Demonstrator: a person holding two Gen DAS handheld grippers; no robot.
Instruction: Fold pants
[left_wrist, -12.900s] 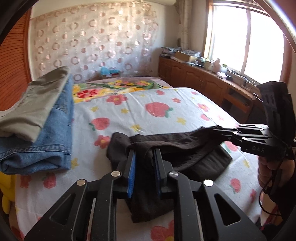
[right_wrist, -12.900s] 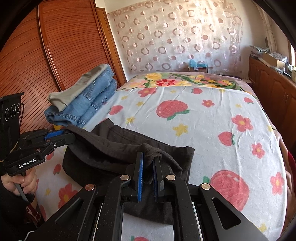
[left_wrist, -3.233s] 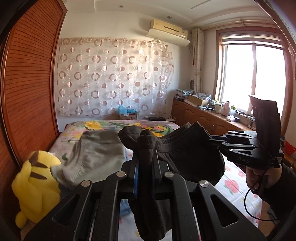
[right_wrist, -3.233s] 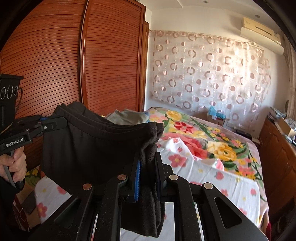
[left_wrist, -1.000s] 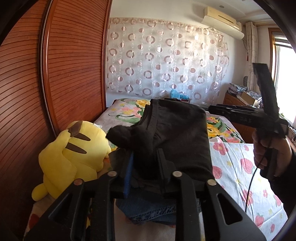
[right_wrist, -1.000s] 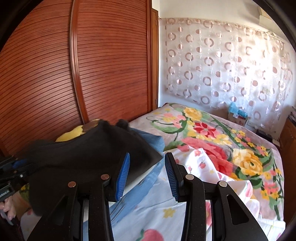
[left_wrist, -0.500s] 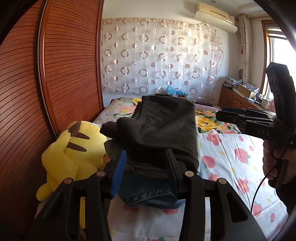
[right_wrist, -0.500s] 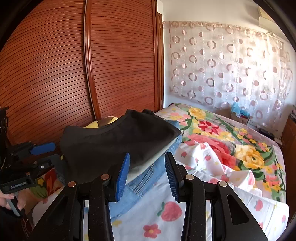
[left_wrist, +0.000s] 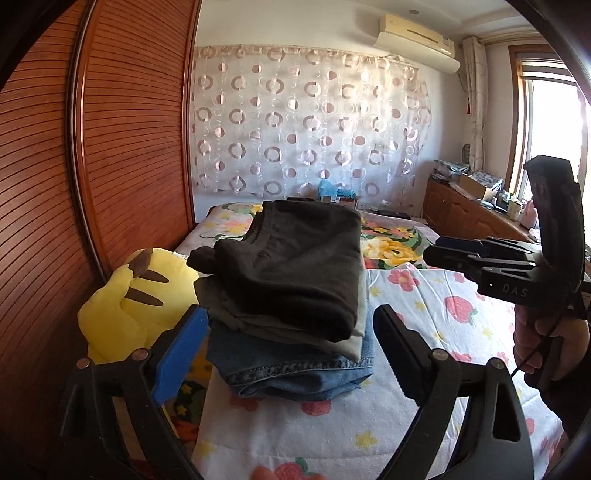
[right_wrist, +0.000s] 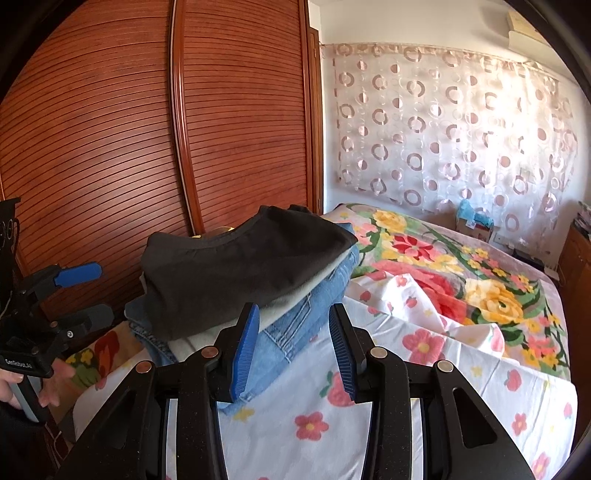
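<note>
The folded black pants (left_wrist: 295, 266) lie on top of a pile, over folded grey pants (left_wrist: 345, 341) and blue jeans (left_wrist: 295, 369). My left gripper (left_wrist: 291, 314) sits just in front of the pile. Its jaws are opening wide, and no pad touches the cloth. In the right wrist view the same black pants (right_wrist: 236, 266) cap the pile, and my right gripper (right_wrist: 293, 310) stands open and bare near the jeans' corner. The left gripper (right_wrist: 86, 293) shows at the left of that view, and the right gripper (left_wrist: 430, 254) at the right of the left wrist view.
The pile sits at the left edge of a bed with a flowered sheet (left_wrist: 424, 314). A yellow plush toy (left_wrist: 140, 306) leans between the pile and the slatted wooden wardrobe (left_wrist: 110, 147). A low wooden cabinet (left_wrist: 469, 218) runs under the window on the right.
The left jaws went from shut on the black pants to wide apart, leaving the pants on the pile. Both grippers drew back a little from the pile.
</note>
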